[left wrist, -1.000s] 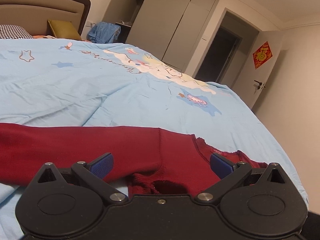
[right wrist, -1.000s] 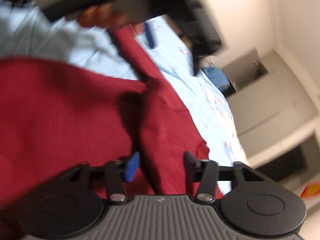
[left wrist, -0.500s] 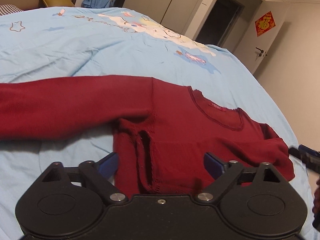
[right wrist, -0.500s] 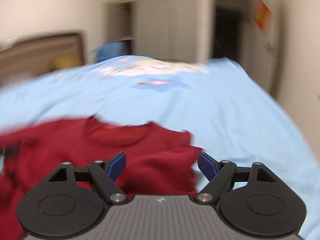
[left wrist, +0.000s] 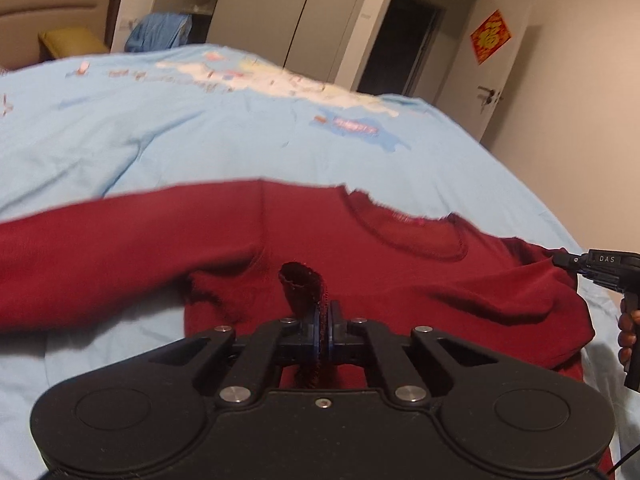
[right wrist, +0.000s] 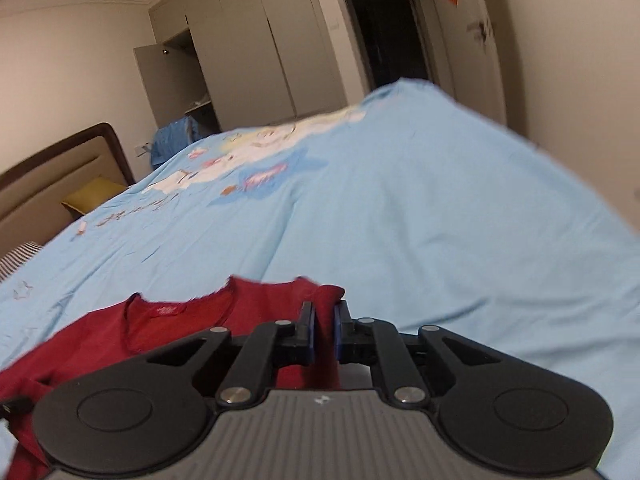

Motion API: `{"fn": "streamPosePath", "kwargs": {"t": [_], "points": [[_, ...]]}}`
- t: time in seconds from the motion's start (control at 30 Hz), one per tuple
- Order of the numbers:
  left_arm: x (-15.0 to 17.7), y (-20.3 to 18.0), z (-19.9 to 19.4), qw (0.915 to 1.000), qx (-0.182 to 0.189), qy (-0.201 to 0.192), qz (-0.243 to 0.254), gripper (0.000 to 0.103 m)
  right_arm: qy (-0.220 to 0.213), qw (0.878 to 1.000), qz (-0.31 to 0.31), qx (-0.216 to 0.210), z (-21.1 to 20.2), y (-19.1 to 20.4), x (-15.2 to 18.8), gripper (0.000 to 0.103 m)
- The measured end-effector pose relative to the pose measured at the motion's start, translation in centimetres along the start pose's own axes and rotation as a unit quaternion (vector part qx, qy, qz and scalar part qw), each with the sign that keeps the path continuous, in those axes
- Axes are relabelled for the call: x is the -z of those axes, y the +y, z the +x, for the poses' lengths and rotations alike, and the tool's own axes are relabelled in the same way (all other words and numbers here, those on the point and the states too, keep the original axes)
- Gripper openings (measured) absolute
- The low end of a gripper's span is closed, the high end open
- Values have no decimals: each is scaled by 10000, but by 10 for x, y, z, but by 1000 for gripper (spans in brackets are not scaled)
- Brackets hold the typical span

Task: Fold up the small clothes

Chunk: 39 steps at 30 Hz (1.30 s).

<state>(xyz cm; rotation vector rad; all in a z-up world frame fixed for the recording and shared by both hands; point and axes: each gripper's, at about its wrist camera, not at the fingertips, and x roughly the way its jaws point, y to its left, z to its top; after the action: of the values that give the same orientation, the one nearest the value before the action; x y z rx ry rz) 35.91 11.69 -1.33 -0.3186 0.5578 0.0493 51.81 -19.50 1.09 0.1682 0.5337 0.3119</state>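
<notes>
A dark red long-sleeved top [left wrist: 400, 280] lies on the light blue bedspread [left wrist: 200, 132], neckline toward the far side, one sleeve stretched out to the left. My left gripper [left wrist: 325, 312] is shut on a raised fold of its hem near the left armpit. In the right wrist view the same red top [right wrist: 180, 320] shows its neckline and label, and my right gripper [right wrist: 323, 320] is shut on its right shoulder edge. The right gripper also appears at the far right of the left wrist view, held by a hand [left wrist: 626, 328].
The bedspread [right wrist: 440, 200] carries a cartoon print and drops off at its right edge. A headboard [left wrist: 52, 8], a yellow cushion [left wrist: 70, 42] and a blue garment [left wrist: 160, 32] lie beyond. Wardrobe doors [left wrist: 288, 12] and a dark doorway [left wrist: 400, 40] stand behind.
Both grippers were open half a second ago and have closed on the red top. The left one pinched up a fold of hem; the right one settled on the shoulder edge.
</notes>
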Motion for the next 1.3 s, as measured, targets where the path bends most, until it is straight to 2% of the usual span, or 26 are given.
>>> {"fn": "streamPosePath", "kwargs": {"t": [0.07, 0.17, 0.23, 0.3, 0.4, 0.43, 0.47, 0.67, 0.8, 0.93, 1.0, 1.03, 1.07, 1.17, 1.3], "points": [[-6, -9, 1, 9998, 73, -155, 119, 2, -95, 9998, -55, 156, -7, -8, -8, 10], [-8, -26, 14, 9986, -7, -270, 465, 2, 137, 9994, 67, 297, 8, -22, -10, 10], [-3, -33, 30, 9974, -135, -211, 671, 2, 341, 9986, 23, 415, 24, -26, -2, 10], [2, -32, 45, 9975, -225, -19, 669, 2, 424, 9984, 156, 349, 30, -29, 9, 12], [6, -24, 51, 9980, -169, 117, 598, 3, 345, 9981, 512, 51, 14, -38, 17, 28], [6, -21, 51, 9983, -141, 124, 557, 5, 322, 9975, 619, -82, 5, -41, 20, 43], [5, -19, 50, 9985, -114, 115, 531, 5, 247, 9973, 666, -183, -6, -43, 24, 50], [4, -17, 53, 9985, -97, 125, 533, 5, -4, 9992, -401, 6, -75, -29, 51, 51], [8, -18, 54, 9985, -120, 130, 518, 5, 33, 9885, -1496, 233, -93, -5, 72, 50], [8, -19, 55, 9984, -150, 136, 525, 5, 229, 9677, -2468, 463, -79, 25, 90, 44], [8, -20, 55, 9983, -168, 140, 539, 5, 162, 9588, -2768, 619, -72, 37, 95, 30], [7, -20, 55, 9983, -175, 141, 545, 5, 145, 9563, -2841, 677, -70, 41, 96, 16], [7, -21, 55, 9982, -182, 137, 551, 4, 157, 9552, -2862, 737, -68, 43, 96, 10], [8, -23, 53, 9978, -254, 91, 609, 3, 335, 9572, -2699, 985, -75, 46, 99, 6], [11, -25, 56, 9970, -353, 112, 684, 3, 723, 9569, -2602, 1066, -79, 36, 119, 4]]}}
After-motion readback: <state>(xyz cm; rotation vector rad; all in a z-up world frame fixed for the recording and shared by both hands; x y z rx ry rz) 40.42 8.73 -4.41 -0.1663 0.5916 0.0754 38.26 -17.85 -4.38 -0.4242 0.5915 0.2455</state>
